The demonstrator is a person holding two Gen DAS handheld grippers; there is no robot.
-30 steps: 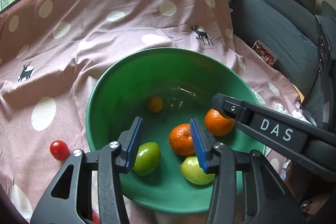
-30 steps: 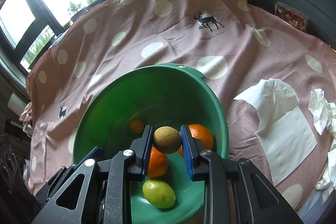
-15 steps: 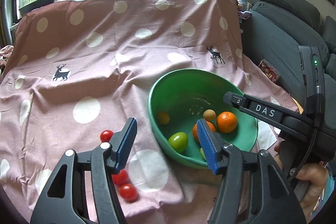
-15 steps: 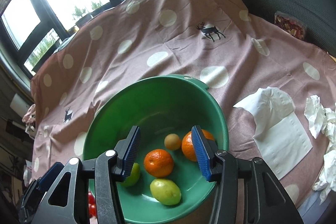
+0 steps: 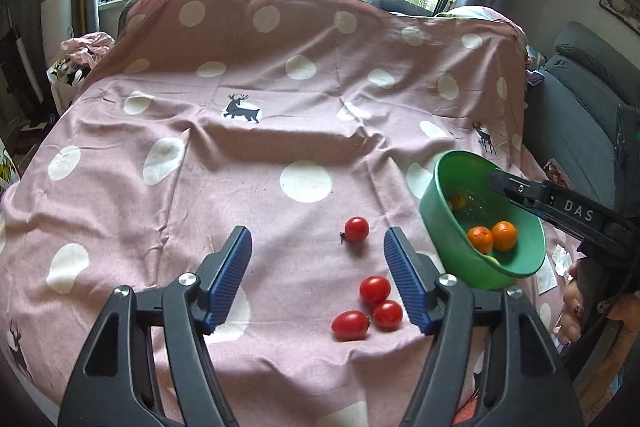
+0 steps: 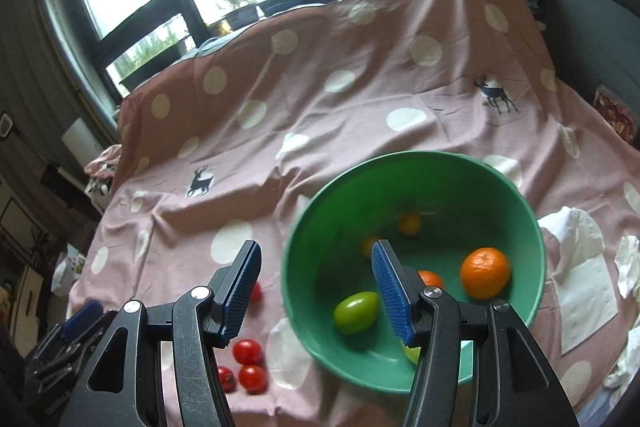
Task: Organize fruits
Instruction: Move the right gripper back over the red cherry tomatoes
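A green bowl [image 6: 516, 195] sits on the pink dotted cloth [image 5: 240, 167]; it also shows in the left wrist view [image 5: 440, 223]. It holds a mandarin [image 6: 485, 272], a second mandarin partly behind my finger, a green fruit [image 6: 356, 311], and small yellow-orange fruits [image 6: 410, 223]. Several red cherry tomatoes lie on the cloth: one alone [image 5: 356, 229], three clustered [image 5: 375, 289], also in the right wrist view [image 6: 247, 351]. My left gripper [image 5: 318, 279] is open and empty above the cloth, left of the bowl. My right gripper [image 6: 316, 291] is open and empty over the bowl's left rim.
White tissues [image 6: 580, 267] lie on the cloth right of the bowl. A grey sofa [image 5: 580, 99] stands at the right. Windows run behind the cloth-covered surface. Clutter lies at the far left edge [image 5: 80, 55].
My right gripper opened and dropped the brown round fruit into the bowl, then drew back left. My left gripper pulled back and swung left from the bowl to above the tomatoes.
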